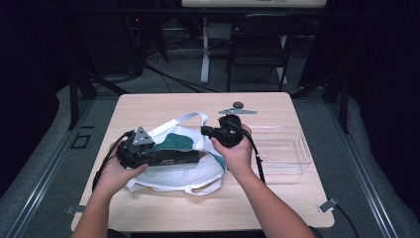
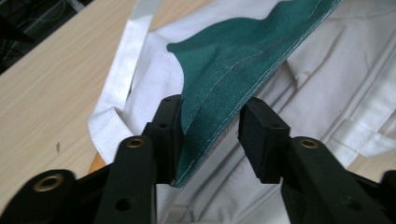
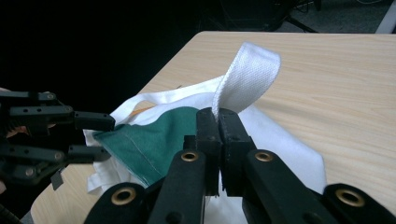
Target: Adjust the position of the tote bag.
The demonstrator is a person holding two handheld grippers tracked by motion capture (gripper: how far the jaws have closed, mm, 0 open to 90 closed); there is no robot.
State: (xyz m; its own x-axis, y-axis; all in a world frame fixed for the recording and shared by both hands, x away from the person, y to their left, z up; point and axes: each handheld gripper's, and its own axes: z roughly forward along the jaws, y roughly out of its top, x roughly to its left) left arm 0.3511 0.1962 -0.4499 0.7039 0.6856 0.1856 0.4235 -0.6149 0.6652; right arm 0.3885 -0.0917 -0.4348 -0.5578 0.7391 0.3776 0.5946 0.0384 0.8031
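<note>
Left gripper (image 1: 195,156): jaws part-open astride the green edge of the white tote bag (image 1: 193,176) at table (image 1: 148,106) centre (one pad touching, other clear). Right gripper (image 3: 218,122): clamped on bag's white handle strap (image 3: 247,74). Clear plastic bin (image 1: 292,148): far right.

bag (image 1: 173,171) on table (image 1: 148,106), cloth (image 1: 173,143) atop it, clear bin (image 1: 285,148) right of bag
</note>
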